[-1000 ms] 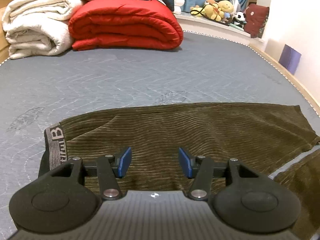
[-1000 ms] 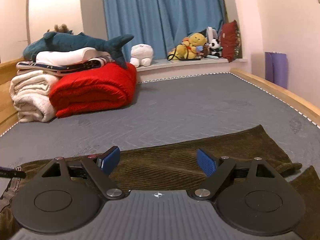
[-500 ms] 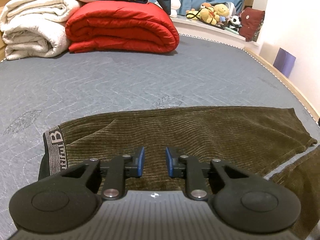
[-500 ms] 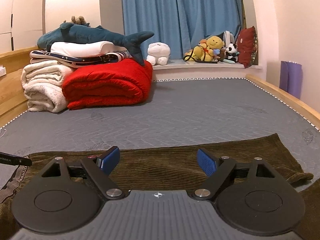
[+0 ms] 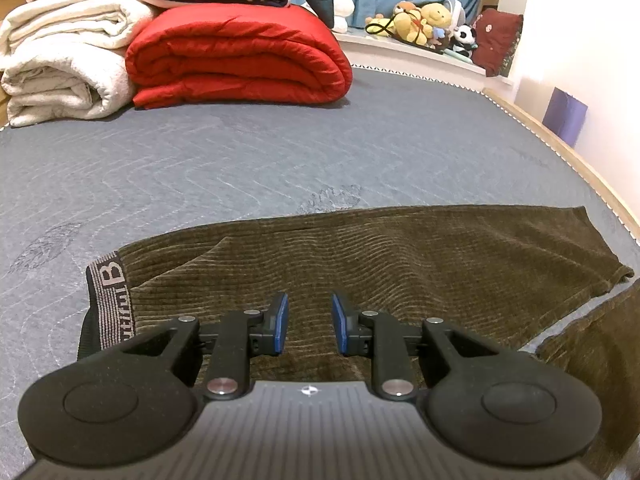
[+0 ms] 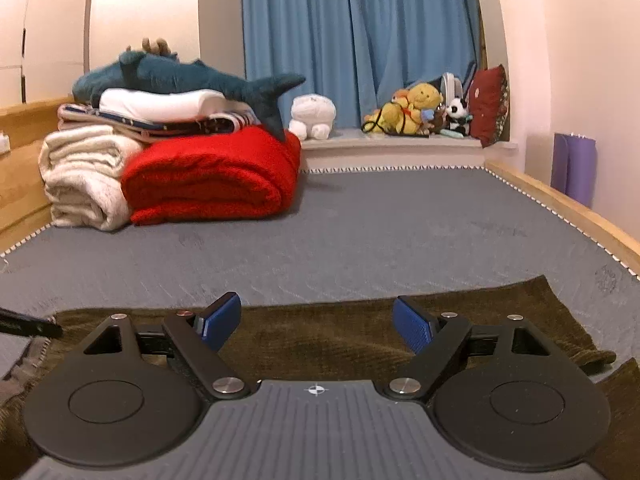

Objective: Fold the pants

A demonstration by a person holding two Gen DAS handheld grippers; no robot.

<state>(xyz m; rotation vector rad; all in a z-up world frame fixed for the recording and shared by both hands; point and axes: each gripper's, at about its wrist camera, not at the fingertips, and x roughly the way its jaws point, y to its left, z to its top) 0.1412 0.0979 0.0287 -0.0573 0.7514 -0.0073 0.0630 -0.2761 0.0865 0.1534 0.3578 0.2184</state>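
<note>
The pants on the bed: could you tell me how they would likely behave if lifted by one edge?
The pants would probably sag limply, since they already lie rumpled. Their ribbed cloth looks thick, so likely grippy and fairly heavy between the pads.

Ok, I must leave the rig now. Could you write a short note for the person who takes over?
Left gripper: jaws narrow but apart, low over the pants near the waistband. Whether cloth is pinched cannot be told.
Right gripper: wide open above the leg part, holding nothing.
Pants: brown corduroy, spread flat on the grey mattress, waistband on the left of the view, hems on the right. The second leg lies apart, nearer the camera.
Done: pants laid out.
Left: probably all folds, starting with one leg over the other.
</note>
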